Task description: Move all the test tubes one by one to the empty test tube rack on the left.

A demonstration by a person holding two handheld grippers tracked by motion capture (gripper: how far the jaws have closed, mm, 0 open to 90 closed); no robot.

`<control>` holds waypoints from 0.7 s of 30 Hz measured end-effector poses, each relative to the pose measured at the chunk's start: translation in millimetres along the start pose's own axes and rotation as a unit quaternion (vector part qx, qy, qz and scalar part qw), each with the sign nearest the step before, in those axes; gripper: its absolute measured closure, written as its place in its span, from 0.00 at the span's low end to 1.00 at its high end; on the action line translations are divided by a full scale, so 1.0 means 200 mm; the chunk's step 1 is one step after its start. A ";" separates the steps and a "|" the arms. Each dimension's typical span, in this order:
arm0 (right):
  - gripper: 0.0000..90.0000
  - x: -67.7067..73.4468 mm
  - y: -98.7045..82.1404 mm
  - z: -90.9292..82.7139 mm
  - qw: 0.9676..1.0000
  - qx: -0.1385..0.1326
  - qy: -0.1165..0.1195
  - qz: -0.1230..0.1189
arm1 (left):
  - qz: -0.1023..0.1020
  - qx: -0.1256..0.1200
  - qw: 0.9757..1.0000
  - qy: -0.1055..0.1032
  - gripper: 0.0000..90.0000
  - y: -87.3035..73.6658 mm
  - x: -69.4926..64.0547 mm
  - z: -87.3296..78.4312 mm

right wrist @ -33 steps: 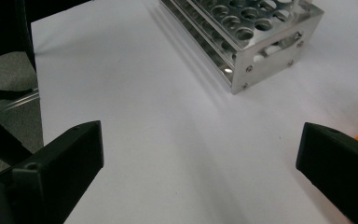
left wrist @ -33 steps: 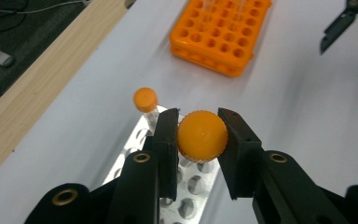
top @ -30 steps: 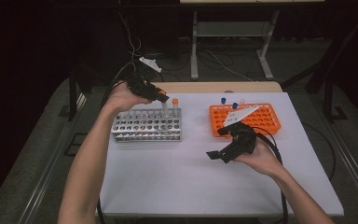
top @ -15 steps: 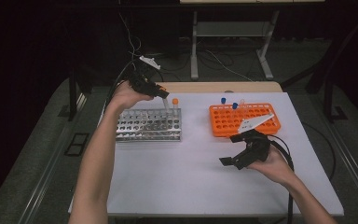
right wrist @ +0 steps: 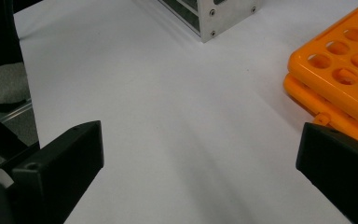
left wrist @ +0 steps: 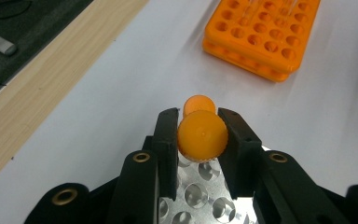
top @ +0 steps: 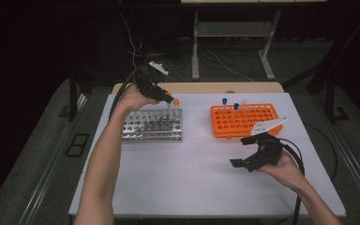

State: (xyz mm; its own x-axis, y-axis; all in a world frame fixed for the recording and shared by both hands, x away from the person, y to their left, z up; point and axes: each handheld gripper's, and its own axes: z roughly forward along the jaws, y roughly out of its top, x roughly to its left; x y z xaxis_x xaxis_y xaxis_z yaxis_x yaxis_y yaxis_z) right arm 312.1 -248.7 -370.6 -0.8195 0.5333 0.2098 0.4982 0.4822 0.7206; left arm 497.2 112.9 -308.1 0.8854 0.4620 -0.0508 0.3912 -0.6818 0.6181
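At the left of the worktop (top: 192, 187), the left hand-held gripper (top: 168, 98) hung over the far right corner of the metal rack (top: 152, 125). Its jaws were drawn narrow and clamped on an orange-capped tube (left wrist: 202, 136), one pad on either side of the cap, as the left gripper view showed. That tube stood above the rack's holes, and just beyond it a second orange cap (left wrist: 198, 103) showed, belonging to a tube standing in the rack. Whether the held tube's lower end sat inside a hole could not be told.

Right of centre, the orange rack (top: 243, 120) lay on the white surface with two blue-capped tubes (top: 225, 101) at its far edge. In front of it, nearer the person, the right hand-held gripper (top: 243, 151) hovered low over bare worktop, its jaws spread wide with nothing between them.
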 end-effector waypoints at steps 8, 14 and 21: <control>0.00 -0.04 -0.05 -0.02 1.000 -0.003 -0.005 0.015 | -0.018 0.004 1.000 -0.008 0.75 -0.02 0.02 0.06; 0.00 -0.06 -0.07 -0.02 1.000 -0.005 -0.006 0.022 | -0.042 0.011 0.999 -0.018 0.64 -0.02 0.02 0.06; 0.00 -0.09 -0.06 -0.03 1.000 -0.006 -0.015 0.024 | -0.061 -0.009 0.998 -0.002 0.43 -0.02 -0.01 -0.02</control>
State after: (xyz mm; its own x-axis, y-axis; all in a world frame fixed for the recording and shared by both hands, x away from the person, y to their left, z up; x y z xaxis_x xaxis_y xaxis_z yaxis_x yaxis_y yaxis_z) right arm 319.1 -267.5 -379.0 -0.7861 0.5758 0.2245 0.5332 0.4482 0.7175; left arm 492.1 116.9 -308.2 0.8325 0.5385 -0.1303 0.4920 -0.6104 0.6208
